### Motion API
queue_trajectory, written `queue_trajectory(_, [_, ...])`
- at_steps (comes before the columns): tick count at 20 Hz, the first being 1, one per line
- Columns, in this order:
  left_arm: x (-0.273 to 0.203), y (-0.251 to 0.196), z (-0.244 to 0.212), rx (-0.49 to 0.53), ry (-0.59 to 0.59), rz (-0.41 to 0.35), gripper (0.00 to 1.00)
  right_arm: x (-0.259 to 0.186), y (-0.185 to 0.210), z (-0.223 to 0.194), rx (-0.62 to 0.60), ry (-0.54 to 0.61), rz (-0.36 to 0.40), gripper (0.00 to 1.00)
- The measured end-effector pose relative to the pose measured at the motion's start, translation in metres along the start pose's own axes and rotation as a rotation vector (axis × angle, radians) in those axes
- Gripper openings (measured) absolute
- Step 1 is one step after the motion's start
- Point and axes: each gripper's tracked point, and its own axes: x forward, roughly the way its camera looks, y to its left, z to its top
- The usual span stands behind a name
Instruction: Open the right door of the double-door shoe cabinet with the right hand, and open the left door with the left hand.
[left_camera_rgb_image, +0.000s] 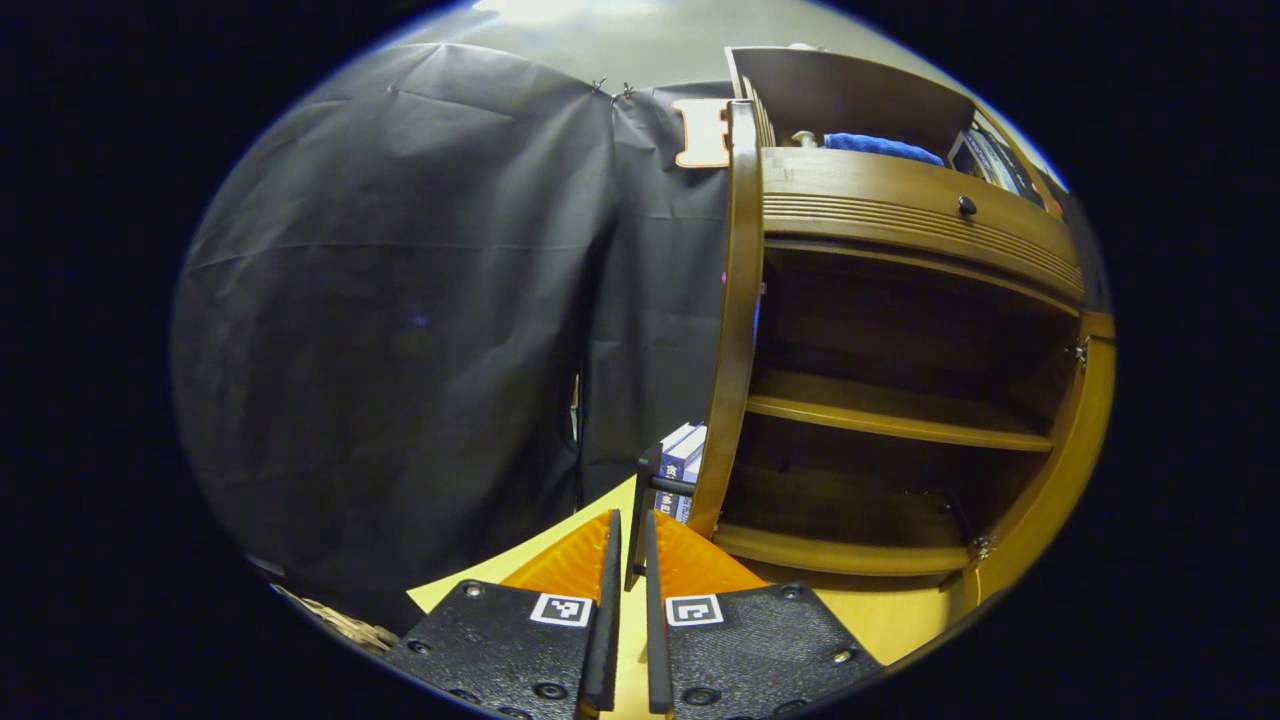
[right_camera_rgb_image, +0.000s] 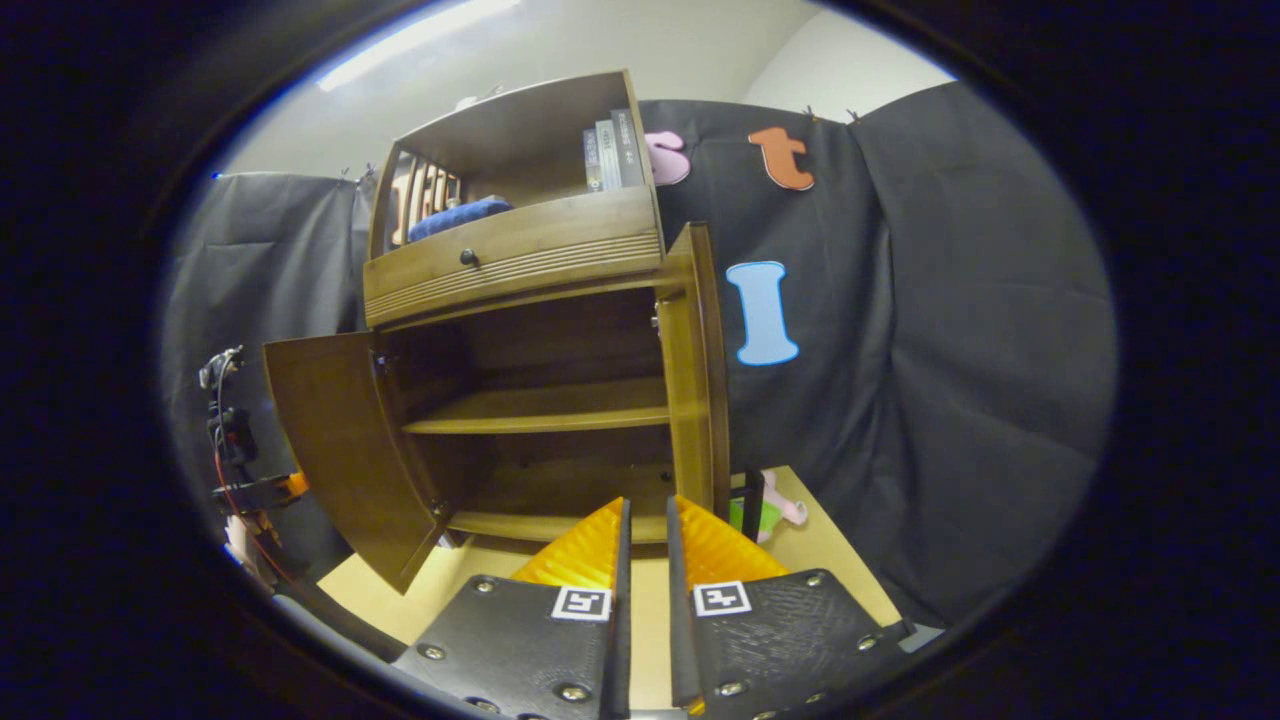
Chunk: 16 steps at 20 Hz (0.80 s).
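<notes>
left gripper (left_camera_rgb_image: 628, 560), fingers nearly pressed together at bottom centre of the left gripper view, faces the left door (left_camera_rgb_image: 738, 330) edge-on, while the right gripper view shows the right gripper (right_camera_rgb_image: 645, 560) narrowly parted below the right door (right_camera_rgb_image: 695, 370) and the left door swung wide at left.

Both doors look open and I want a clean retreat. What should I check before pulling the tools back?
1. Right door swung open: ok.
2. Left door swung open: ok.
3. Right tool free of the right handle: ok, handle sits beside it, gap empty.
4. Left tool free of the left handle: cannot tell, handle sits right at its tips.
5. Inner shelf exposed: ok.
</notes>
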Motion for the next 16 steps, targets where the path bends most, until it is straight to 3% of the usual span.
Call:
queue_trajectory(4, [0.000, 0.005, 0.001, 0.009, -0.006, 0.028, 0.13, 0.001, -0.003, -0.002, 0.005, 0.002, -0.001, 0.16])
queue_trajectory(5, [0.001, 0.008, 0.001, 0.017, -0.008, 0.038, 0.04, 0.002, -0.005, -0.003, 0.009, 0.004, -0.001, 0.16])
queue_trajectory(6, [0.001, 0.011, 0.003, 0.022, -0.011, 0.046, 0.13, 0.002, -0.005, -0.003, 0.014, 0.004, -0.002, 0.16])
queue_trajectory(7, [0.001, 0.015, 0.002, 0.022, -0.013, 0.052, 0.04, 0.002, -0.006, -0.003, 0.017, 0.004, -0.003, 0.16])
queue_trajectory(12, [0.000, 0.028, -0.001, 0.010, -0.006, 0.078, 0.04, 0.004, -0.007, -0.005, 0.026, 0.007, -0.001, 0.16])
queue_trajectory(15, [-0.001, 0.023, -0.006, 0.005, 0.005, 0.064, 0.05, 0.003, -0.005, -0.007, 0.032, 0.010, 0.001, 0.16])
queue_trajectory(16, [-0.002, 0.020, -0.006, 0.011, 0.003, 0.056, 0.13, 0.002, -0.005, -0.007, 0.033, 0.010, 0.000, 0.16])
